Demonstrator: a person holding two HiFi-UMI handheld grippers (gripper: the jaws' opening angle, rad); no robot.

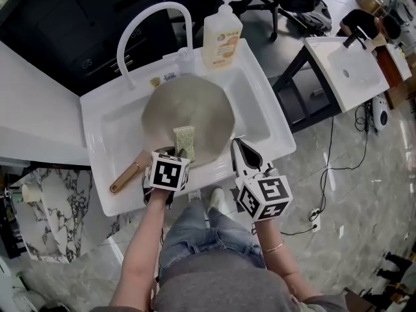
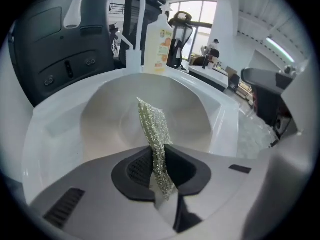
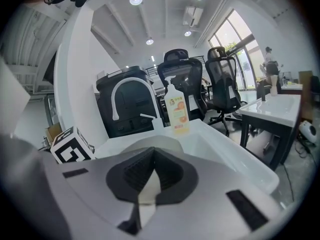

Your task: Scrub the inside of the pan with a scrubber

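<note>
A round grey pan (image 1: pixel 188 112) with a wooden handle (image 1: pixel 127 177) lies in the white sink (image 1: pixel 97 135). My left gripper (image 1: pixel 177 152) is shut on a greenish mesh scrubber (image 1: pixel 184 140), which sticks out over the pan's near edge. In the left gripper view the scrubber (image 2: pixel 154 134) stands upright between the jaws, above the pan's inside (image 2: pixel 115 119). My right gripper (image 1: pixel 242 156) is shut with nothing in it, at the sink's near right rim; its jaws (image 3: pixel 150 176) meet in the right gripper view.
A white curved faucet (image 1: pixel 153 25) and a soap pump bottle (image 1: pixel 222 34) stand at the back of the sink. A white counter (image 1: pixel 32 116) lies to the left. A second white sink table (image 1: pixel 354 67) stands to the right, office chairs behind.
</note>
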